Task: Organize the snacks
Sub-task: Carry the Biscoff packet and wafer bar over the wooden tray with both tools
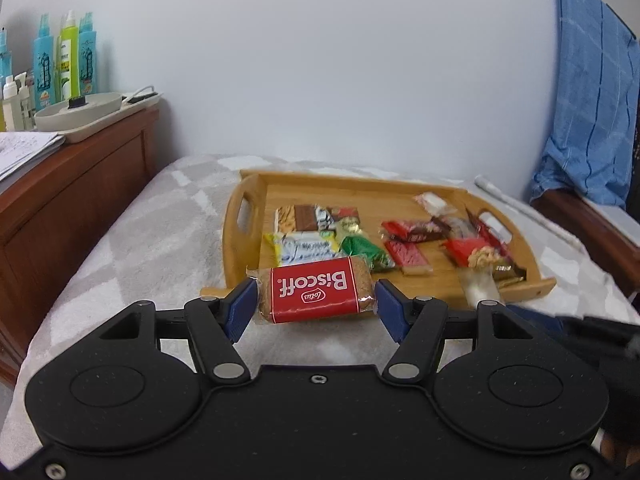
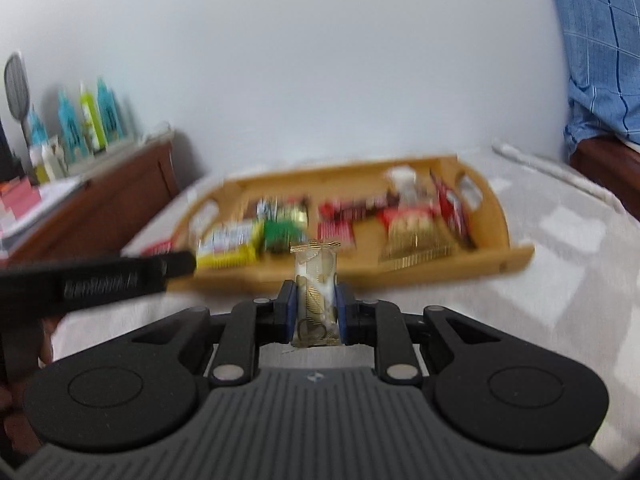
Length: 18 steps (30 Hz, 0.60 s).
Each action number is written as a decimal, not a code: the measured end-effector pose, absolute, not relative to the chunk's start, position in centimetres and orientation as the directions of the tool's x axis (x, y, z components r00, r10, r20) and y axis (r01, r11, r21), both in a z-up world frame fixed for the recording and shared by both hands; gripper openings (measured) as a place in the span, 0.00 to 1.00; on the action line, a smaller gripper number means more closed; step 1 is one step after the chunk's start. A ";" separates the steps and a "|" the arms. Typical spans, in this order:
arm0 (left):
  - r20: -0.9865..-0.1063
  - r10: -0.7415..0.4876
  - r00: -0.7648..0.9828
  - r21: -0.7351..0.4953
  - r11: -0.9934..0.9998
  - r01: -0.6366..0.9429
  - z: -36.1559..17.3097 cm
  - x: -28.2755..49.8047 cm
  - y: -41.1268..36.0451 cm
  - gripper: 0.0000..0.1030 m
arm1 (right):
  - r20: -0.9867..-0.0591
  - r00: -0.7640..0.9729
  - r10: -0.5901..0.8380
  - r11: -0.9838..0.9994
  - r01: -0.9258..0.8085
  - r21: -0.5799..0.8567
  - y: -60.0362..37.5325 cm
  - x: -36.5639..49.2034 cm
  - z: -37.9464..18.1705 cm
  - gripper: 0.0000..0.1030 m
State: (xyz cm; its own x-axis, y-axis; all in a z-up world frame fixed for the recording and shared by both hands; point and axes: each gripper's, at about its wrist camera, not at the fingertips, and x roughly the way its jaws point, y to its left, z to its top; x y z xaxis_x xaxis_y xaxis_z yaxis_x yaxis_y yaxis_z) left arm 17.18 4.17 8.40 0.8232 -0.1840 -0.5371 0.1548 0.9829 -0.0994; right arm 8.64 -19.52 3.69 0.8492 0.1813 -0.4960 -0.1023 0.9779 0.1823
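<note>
Left gripper [image 1: 315,305] pinching one Biscoff pack [image 1: 314,290]; right gripper [image 2: 316,309] pinching one gold-wrapped snack [image 2: 317,294]

A: L gripper [image 1: 315,300]?
B: Level, jaws set wide, blue pads [image 1: 240,310] pinching a red biscuit pack [image 1: 314,290] by its ends.
A: R gripper [image 2: 315,309]?
B: Jaws nearly closed on a small gold-print packet [image 2: 316,292], held upright. View's blurry.

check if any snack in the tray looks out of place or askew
Mostly tidy. One red wrapped bar leans on edge against the wooden tray's right handle end instead of lying flat. The red pile beside it overlaps loosely.
</note>
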 end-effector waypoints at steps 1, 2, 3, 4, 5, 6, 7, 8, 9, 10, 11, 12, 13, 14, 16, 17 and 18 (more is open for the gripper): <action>-0.527 -0.181 0.831 -0.085 0.983 0.161 8.5 17.2 4.0 0.60 | -0.487 0.854 0.185 0.976 -0.102 0.192 -19.7 9.2 3.9 0.24; -0.519 -0.177 0.836 -0.069 0.984 0.165 8.6 17.3 3.8 0.60 | -0.479 0.858 0.186 0.975 -0.101 0.198 -19.9 9.8 4.2 0.24; -0.514 -0.174 0.840 -0.057 0.984 0.169 8.7 17.4 3.6 0.60 | -0.472 0.862 0.184 0.974 -0.097 0.204 -20.1 10.4 4.3 0.24; -0.513 -0.178 0.840 -0.057 0.983 0.173 8.7 17.7 3.5 0.60 | -0.465 0.866 0.184 0.973 -0.093 0.214 -20.3 11.0 4.5 0.24; -0.514 -0.187 0.837 -0.065 0.982 0.179 8.7 18.0 3.4 0.60 | -0.458 0.869 0.187 0.970 -0.091 0.225 -20.5 11.6 4.7 0.24; -0.516 -0.198 0.833 -0.077 0.980 0.184 8.7 18.3 3.3 0.60 | -0.454 0.870 0.190 0.968 -0.089 0.234 -20.7 12.1 4.9 0.24; -0.521 -0.205 0.829 -0.086 0.978 0.188 8.6 18.6 3.2 0.60 | -0.451 0.872 0.190 0.967 -0.087 0.241 -20.8 12.7 5.1 0.24; -0.524 -0.208 0.826 -0.089 0.978 0.190 8.6 18.9 3.0 0.60 | -0.448 0.873 0.192 0.965 -0.084 0.248 -21.0 13.2 5.2 0.24; -0.525 -0.208 0.825 -0.087 0.978 0.191 8.6 19.2 2.8 0.60 | -0.447 0.874 0.193 0.963 -0.081 0.257 -21.2 13.8 5.4 0.24; -0.526 -0.204 0.826 -0.081 0.978 0.191 8.6 19.5 2.6 0.60 | -0.448 0.873 0.194 0.961 -0.077 0.267 -21.4 14.4 5.5 0.24; -0.526 -0.204 0.826 -0.077 0.978 0.192 8.6 19.8 2.4 0.60 | -0.448 0.872 0.197 0.958 -0.073 0.278 -21.6 14.9 5.6 0.24; -0.526 -0.206 0.825 -0.076 0.978 0.196 8.7 20.2 2.2 0.60 | -0.449 0.871 0.200 0.955 -0.071 0.288 -21.8 15.5 5.6 0.24; -0.525 -0.211 0.824 -0.080 0.977 0.199 9.0 20.6 2.1 0.60 | -0.450 0.869 0.203 0.953 -0.071 0.293 -21.9 16.0 5.6 0.24; -0.524 -0.218 0.823 -0.086 0.975 0.204 9.3 21.1 1.9 0.60 | -0.450 0.869 0.204 0.953 -0.071 0.295 -22.0 16.5 5.7 0.24; -0.513 -0.219 0.830 -0.084 0.975 0.206 9.9 22.2 1.7 0.60 | -0.443 0.873 0.206 0.953 -0.076 0.293 -22.0 17.7 6.1 0.24; -0.507 -0.213 0.835 -0.077 0.976 0.202 10.2 22.7 1.6 0.60 | -0.436 0.876 0.205 0.954 -0.078 0.290 -22.0 18.1 6.3 0.24; -0.503 -0.204 0.840 -0.068 0.978 0.197 10.5 23.4 1.4 0.60 | -0.429 0.880 0.202 0.955 -0.080 0.285 -22.0 18.7 6.5 0.24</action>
State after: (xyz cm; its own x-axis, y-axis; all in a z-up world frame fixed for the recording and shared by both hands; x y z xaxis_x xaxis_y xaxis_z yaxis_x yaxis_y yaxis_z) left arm 23.35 1.41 10.46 0.8397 -0.2042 -0.5032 0.1973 0.9780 -0.0676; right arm 18.66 -22.01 6.53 0.8805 0.2021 -0.4289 -0.0804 0.9552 0.2849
